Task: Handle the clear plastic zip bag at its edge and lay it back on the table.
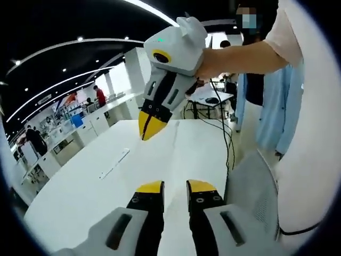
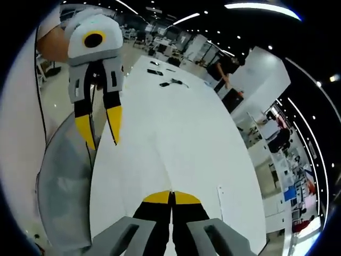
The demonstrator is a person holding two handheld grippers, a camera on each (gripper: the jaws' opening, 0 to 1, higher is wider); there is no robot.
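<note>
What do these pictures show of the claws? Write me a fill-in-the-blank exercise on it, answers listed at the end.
1. The left claw has its jaws ___.
2. The right claw has its jaws ___.
3. Both are held above a table whose top is ___ in colour.
4. The tips of each claw are coloured ___.

Missing words: open; shut; white; yellow.

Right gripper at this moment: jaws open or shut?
Shut. In the right gripper view the right gripper shows its yellow tips pressed together with no gap; the left gripper view shows it closed to one point above the table.
</note>
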